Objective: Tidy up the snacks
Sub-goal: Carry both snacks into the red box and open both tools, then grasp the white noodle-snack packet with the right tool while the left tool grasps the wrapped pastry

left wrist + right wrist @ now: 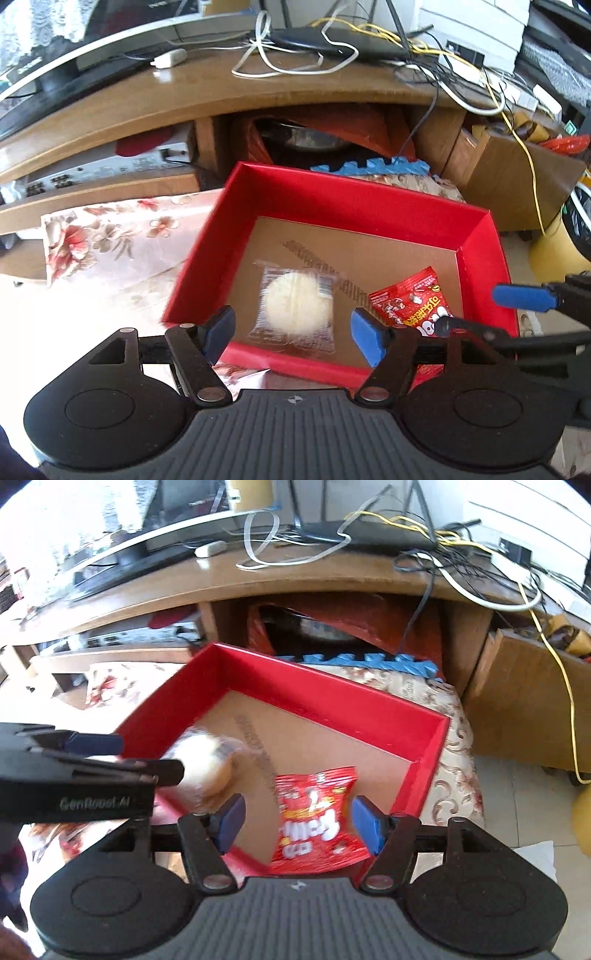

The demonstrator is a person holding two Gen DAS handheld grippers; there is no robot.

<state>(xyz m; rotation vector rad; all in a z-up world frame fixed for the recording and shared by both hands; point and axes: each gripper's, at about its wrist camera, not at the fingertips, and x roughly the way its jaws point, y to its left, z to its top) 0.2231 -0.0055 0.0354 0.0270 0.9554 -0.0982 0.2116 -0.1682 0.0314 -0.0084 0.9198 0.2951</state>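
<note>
Cluttered wooden worktop (pixel 258 92) sits behind the red cardboard box (pixel 332 199). Inside the box lie a red foil snack packet (pixel 314 812) and a clear-wrapped pale round cake (pixel 295 302). My left gripper (pixel 293 338) and right gripper (pixel 297 823) hover above the box, jaws parted, gripping nothing.

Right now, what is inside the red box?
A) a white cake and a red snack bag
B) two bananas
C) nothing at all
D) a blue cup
A: the red box holds a wrapped white cake and a red snack bag on its brown floor.
</note>
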